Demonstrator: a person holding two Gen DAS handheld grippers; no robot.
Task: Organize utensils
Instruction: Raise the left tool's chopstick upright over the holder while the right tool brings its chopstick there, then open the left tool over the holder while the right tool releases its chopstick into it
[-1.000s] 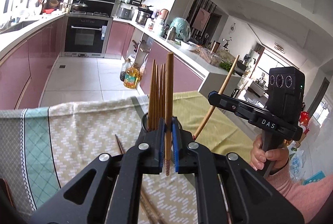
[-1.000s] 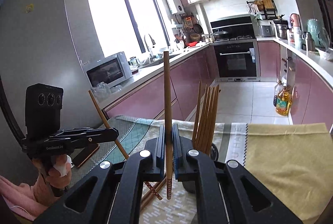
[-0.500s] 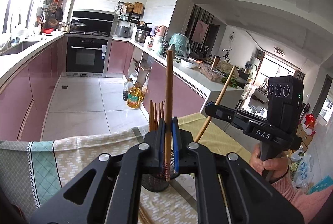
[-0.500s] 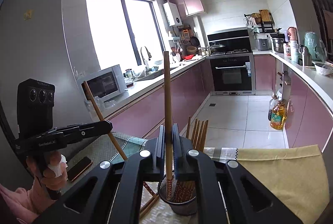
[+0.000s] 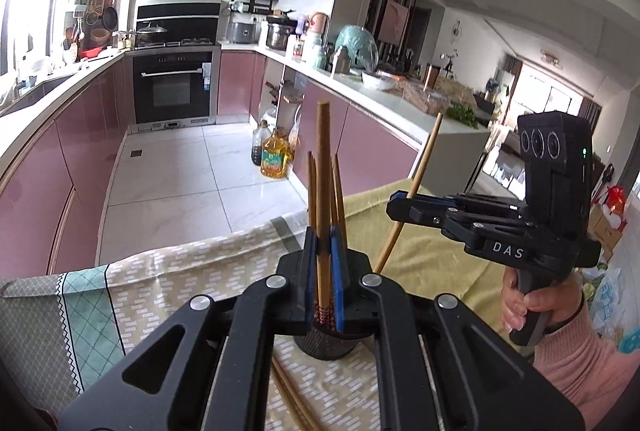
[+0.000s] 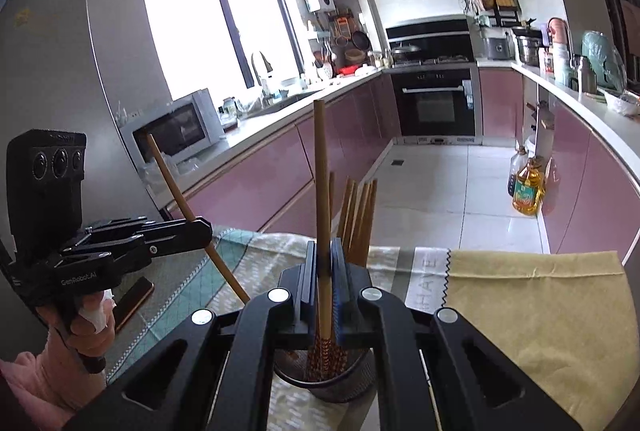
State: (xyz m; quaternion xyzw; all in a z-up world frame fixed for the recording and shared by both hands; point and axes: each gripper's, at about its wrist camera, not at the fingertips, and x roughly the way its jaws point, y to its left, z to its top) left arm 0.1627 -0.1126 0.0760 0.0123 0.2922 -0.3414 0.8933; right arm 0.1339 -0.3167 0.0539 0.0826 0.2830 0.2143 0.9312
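Above the dark mesh holder on the cloth-covered bench, each gripper's jaws are clamped tight on one upright chopstick: left gripper, right gripper. Light, stiff, slick wood will likely pivot if pinched near an end, so a grip just above the patterned tip suits the drop among the chopsticks already standing inside.

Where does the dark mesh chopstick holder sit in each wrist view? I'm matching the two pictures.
Left wrist: chopstick holder bottom centre, partly behind the jaws.
Right wrist: chopstick holder bottom centre, just below the jaws.
Shared landmark: black oven against the far wall.
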